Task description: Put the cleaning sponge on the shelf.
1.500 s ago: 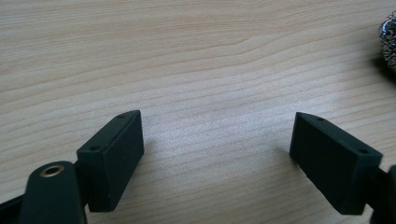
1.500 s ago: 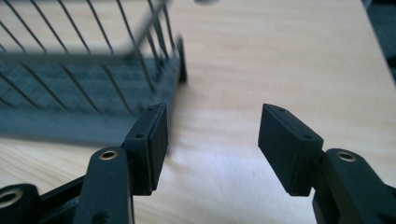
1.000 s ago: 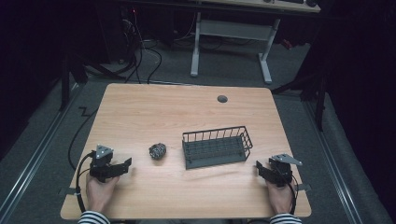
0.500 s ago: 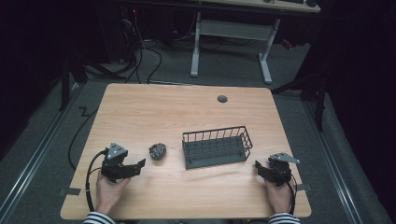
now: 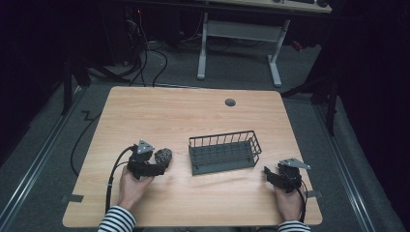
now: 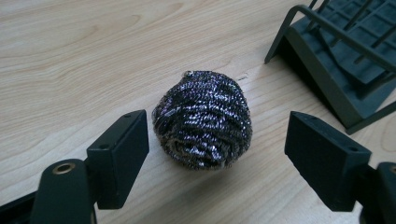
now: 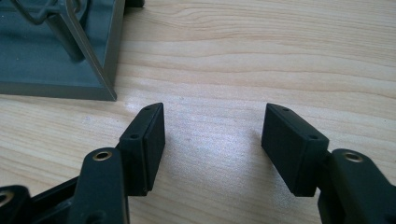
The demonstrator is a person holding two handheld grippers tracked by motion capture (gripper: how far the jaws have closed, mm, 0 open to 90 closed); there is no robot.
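wire basket (image 6: 346, 60) cut off by frame edge, steel scourer's (image 6: 203, 126) underside hidden

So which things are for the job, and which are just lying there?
For the job:
- steel wool ball, between the open left tongs
- wire basket beside it

Just there:
- right tongs, open over bare table
- floor cables

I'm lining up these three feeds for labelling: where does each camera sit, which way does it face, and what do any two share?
High view: above the person's side, facing forward and down on the table; both forearms, left gripper, right gripper.
Left gripper view: on the left gripper, along its open jaws at the steel scourer.
Right gripper view: on the right gripper, jaws open over bare wood.
Shared: the wire basket appears in all three.
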